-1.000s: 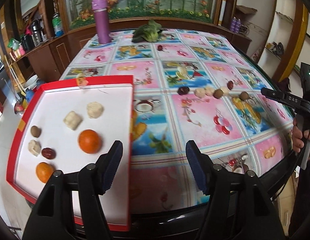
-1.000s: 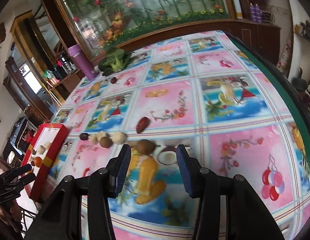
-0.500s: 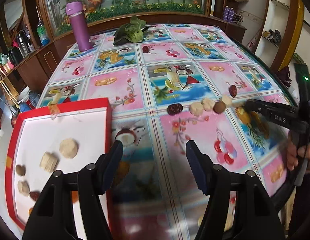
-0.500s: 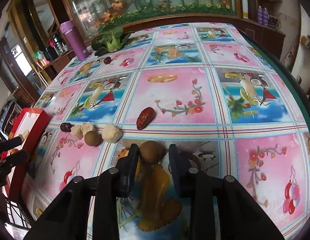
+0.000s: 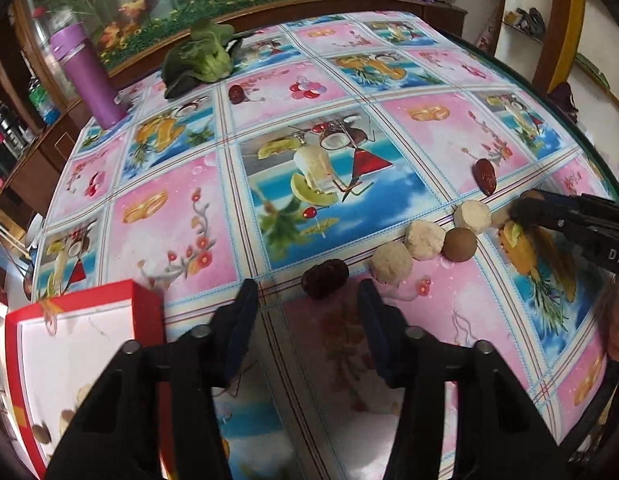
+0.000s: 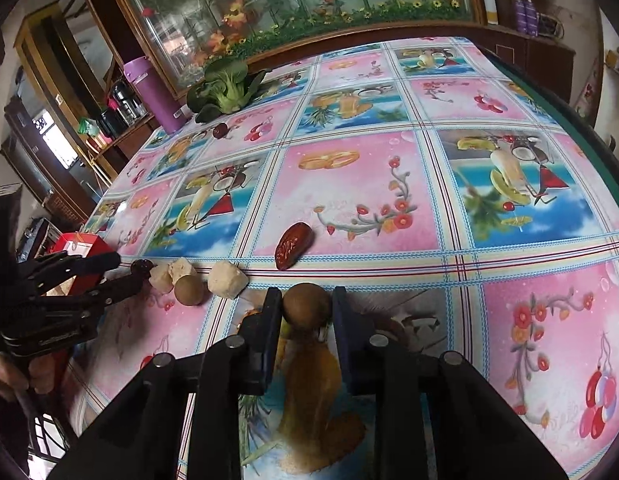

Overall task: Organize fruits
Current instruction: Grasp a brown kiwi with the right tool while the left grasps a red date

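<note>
Right wrist view: the right tool (image 6: 306, 307) is pinching a round brown fruit (image 6: 307, 305) between its two dark pads, both pads touching the fruit's sides, low over the worktop (image 6: 509, 320) with its pink-and-blue fruit-print cloth. At about 11 o'clock from that fruit lies a wrinkled red date (image 6: 293, 245), apart from the rest. Toward 9 o'clock runs a short row — a pale lumpy fruit (image 6: 228, 279), a second round brown fruit (image 6: 189, 290) and two more pale lumps (image 6: 170, 274) touching one another. At the row's far end the left tool (image 6: 125, 270) reaches in, its fingers spread on either side of a dark date (image 6: 143, 267); whether they touch it cannot be told. Behind it a corner of the red tray (image 6: 79, 245) shows.

Left wrist view: the left tool (image 5: 305, 300) is spread wide, with the dark date (image 5: 324, 279) lying on the cloth just beyond the gap between its fingertips. The row continues toward 2 o'clock: pale lump (image 5: 391, 267), pale lump (image 5: 424, 239), brown fruit (image 5: 460, 244), pale lump (image 5: 472, 216). The red date (image 5: 484, 177) lies farther on at 1 o'clock. The right tool (image 5: 525, 210) enters from 3 o'clock. At 8 o'clock sits the red-rimmed tray (image 5: 145, 304) with a white floor, a few small fruits showing blurred at its near edge. At the far side of the worktop — about 11 o'clock — stand a purple flask (image 5: 89, 76) and a leafy green vegetable (image 5: 201, 58).
</note>
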`<state>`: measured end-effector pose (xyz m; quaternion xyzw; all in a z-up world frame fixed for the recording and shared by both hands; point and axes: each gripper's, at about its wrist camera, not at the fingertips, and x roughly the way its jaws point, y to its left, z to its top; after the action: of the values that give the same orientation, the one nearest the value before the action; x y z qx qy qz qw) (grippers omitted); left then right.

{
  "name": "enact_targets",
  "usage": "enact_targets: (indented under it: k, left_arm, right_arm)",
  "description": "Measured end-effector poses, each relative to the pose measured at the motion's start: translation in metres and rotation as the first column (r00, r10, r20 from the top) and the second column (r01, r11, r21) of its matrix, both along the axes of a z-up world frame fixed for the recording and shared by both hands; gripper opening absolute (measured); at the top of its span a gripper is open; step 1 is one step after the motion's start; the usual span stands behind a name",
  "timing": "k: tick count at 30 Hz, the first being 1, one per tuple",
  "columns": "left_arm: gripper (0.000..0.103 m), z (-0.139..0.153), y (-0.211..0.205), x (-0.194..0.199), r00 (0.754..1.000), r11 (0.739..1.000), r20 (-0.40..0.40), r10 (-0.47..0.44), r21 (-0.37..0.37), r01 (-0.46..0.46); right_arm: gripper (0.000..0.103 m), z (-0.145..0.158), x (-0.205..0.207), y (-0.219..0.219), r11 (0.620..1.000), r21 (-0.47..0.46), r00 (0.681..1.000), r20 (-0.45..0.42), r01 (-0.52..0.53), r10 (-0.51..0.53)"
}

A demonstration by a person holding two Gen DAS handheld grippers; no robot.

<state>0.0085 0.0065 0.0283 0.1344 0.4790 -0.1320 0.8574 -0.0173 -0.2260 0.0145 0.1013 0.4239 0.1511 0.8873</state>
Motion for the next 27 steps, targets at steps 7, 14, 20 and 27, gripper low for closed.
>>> enact_targets:
  k: [7,14,20,27]
  left_arm:
    - [0.034,-0.005,-0.008,0.006,0.998,0.998,-0.014,-0.062,-0.031,0.061]
    - [0.028,-0.006,-0.015,0.000,0.996,0.995,0.002,-0.087,-0.040,0.087]
    - [0.028,-0.006,-0.018,-0.011,0.997,0.996,0.006,-0.072,-0.055,0.072]
    - [0.028,-0.004,-0.013,-0.032,0.999,0.993,-0.009,-0.040,-0.114,0.039]
  right_arm:
    - [0.024,0.000,0.000,0.000,1.000,0.001,1.000,0.000,0.000,0.000]
    - [0.024,0.000,0.000,0.000,1.000,0.001,1.000,0.000,0.000,0.000]
    - [0.024,0.000,0.000,0.001,1.000,-0.002,1.000,-0.002,-0.004,0.004]
    - [0.024,0.008,-0.012,-0.001,1.000,-0.001,1.000,0.005,-0.011,0.011]
